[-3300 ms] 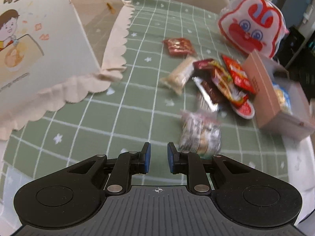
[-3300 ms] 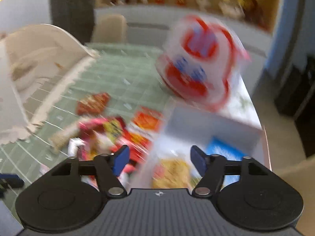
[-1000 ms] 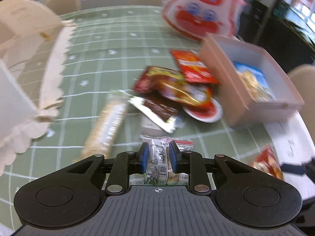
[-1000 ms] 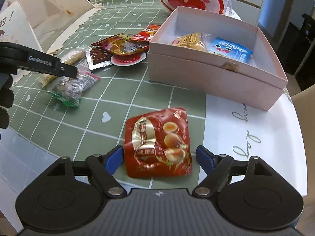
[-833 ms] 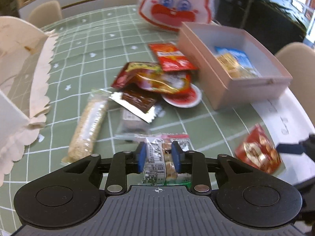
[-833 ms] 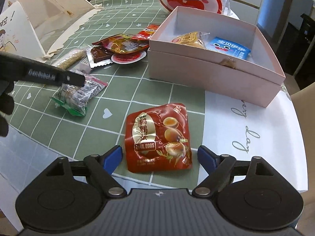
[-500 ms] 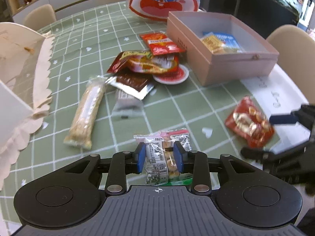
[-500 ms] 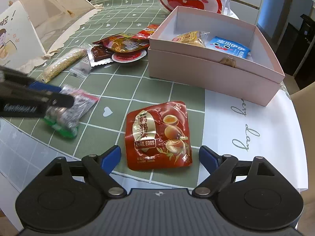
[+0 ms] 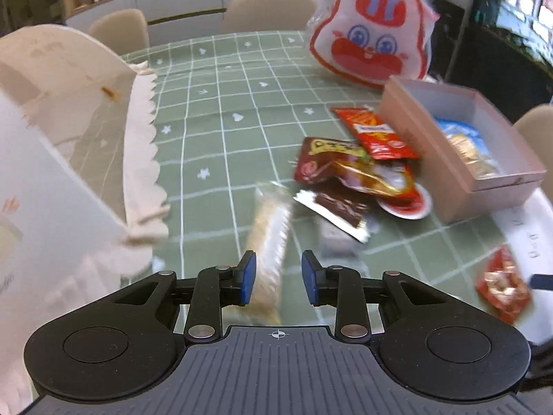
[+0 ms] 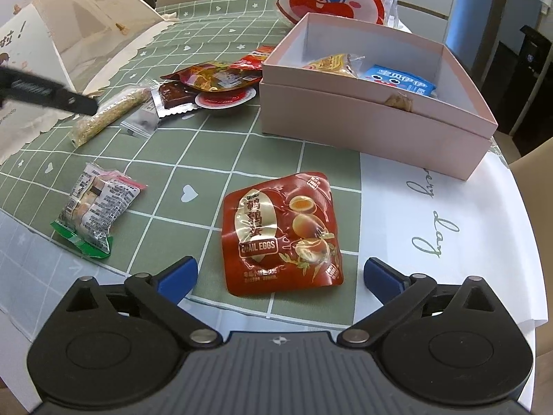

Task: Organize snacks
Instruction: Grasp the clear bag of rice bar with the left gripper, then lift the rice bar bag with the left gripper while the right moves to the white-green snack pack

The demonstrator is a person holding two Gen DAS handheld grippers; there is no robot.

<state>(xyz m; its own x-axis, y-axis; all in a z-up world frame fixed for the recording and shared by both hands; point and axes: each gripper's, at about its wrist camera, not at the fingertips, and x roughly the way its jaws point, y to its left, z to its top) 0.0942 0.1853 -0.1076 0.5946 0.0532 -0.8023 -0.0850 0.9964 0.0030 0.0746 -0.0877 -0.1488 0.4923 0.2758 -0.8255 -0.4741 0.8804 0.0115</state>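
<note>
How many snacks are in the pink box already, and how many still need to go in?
Two packets lie in the pink box: a yellow one and a blue one. Nothing is held: both the left gripper and right gripper are open. The quail eggs pouch, clear-wrapped packet, cereal bar and the red pile remain outside.

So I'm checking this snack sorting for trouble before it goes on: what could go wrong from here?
1. The left gripper, its jaws just closing, is lined up on the long cereal bar; a grip near one end might let the bar droop or slip.
2. The quail egg pouch lies flat between the wide-open right gripper fingers; the pads may skid off the glossy film.
3. The pink box already holds two packets, so dropped snacks could pile unevenly.
</note>
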